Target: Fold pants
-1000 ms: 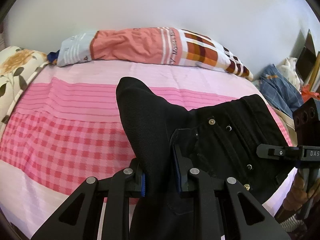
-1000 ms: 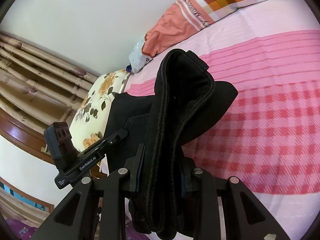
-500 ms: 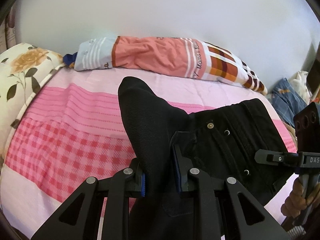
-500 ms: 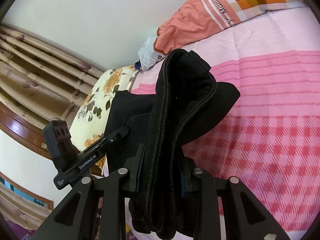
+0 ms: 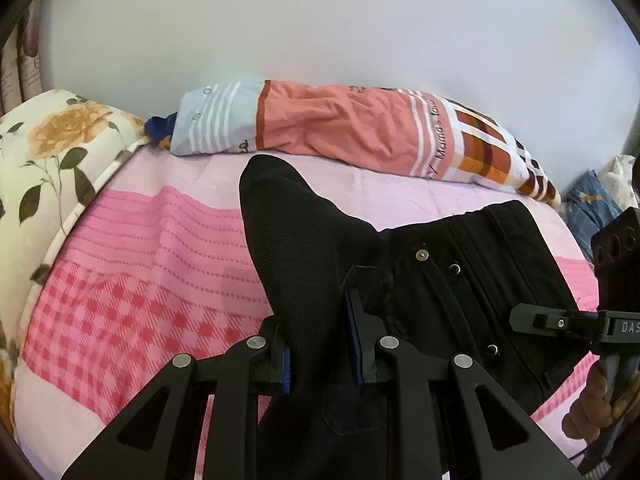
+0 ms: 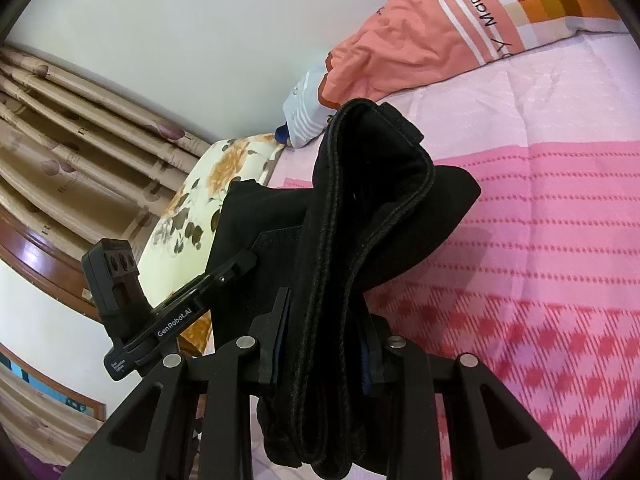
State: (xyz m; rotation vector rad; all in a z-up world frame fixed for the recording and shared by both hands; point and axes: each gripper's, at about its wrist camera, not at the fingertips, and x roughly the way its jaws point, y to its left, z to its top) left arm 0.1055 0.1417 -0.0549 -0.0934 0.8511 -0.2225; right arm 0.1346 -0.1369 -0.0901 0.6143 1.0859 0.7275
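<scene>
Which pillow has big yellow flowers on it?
The cream floral pillow at the bed's left edge has yellow-orange roses. The long pillow by the wall is salmon with stripes and orange checks, no flowers.

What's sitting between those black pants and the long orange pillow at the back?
In the left wrist view, only bare pale pink bedsheet lies between the black pants and the orange pillow; nothing rests on that strip.

left hand-held gripper (image 5: pixel 320 344) clamped, right hand-held gripper (image 6: pixel 324 344) likewise (raised)
</scene>
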